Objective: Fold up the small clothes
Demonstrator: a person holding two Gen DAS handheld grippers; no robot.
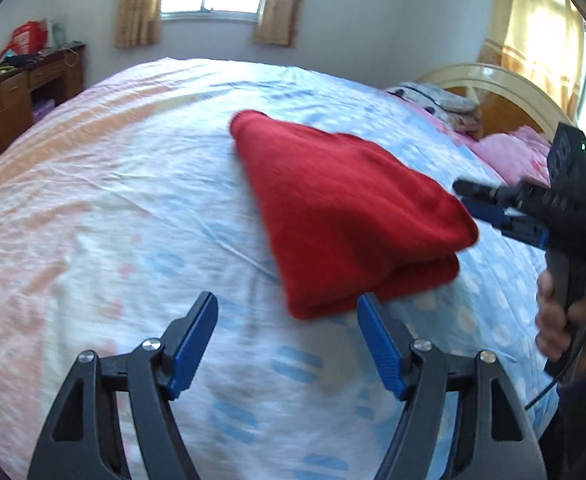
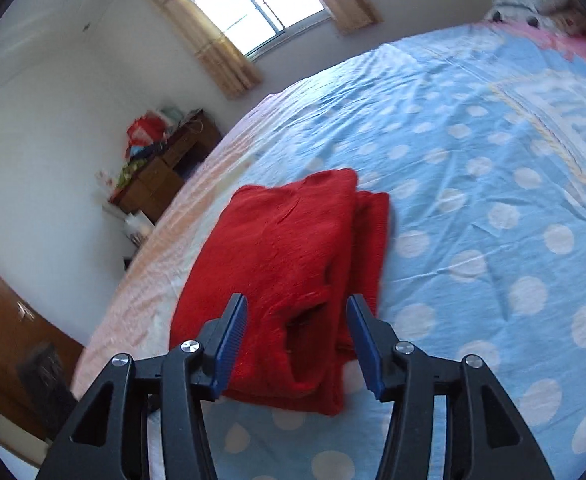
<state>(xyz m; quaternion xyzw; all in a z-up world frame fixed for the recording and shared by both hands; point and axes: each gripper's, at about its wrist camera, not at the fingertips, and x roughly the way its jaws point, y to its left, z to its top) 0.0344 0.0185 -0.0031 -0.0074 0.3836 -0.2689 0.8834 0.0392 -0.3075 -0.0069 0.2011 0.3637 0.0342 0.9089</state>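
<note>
On my left wrist feed the left tongs [image 1: 287, 312] stand wide apart with nothing between the blue pads [image 1: 195, 344]; only the bed sheet [image 1: 133, 208] shows in the gap. The red garment [image 1: 345, 208] lies folded on the bed, from about 12 o'clock to 2 o'clock of those tongs, its near corner just beside the tip of the right-hand pad. Whether the two touch there I cannot tell, as the picture is smeared.

At 3 o'clock in the same feed I see the right tongs [image 1: 471, 198] from the side, held by a hand [image 1: 561, 320] in a dark sleeve, their tips just off the garment's right edge and apart from it.

On my right wrist feed the right tongs [image 2: 297, 308] are parted about halfway. The garment [image 2: 293, 248] runs from between the pads out towards 12 o'clock, but the pads do not press on it, so nothing is gripped. Its layers are stacked, with a dark opening in the knit near the tongs.

The sheet is blue with pale dots at 3 o'clock and pink striped at 9 o'clock. A wooden desk [image 2: 165, 172] with clutter stands by the wall, and a curtained window [image 2: 253, 4] sits beyond the bed.
</note>
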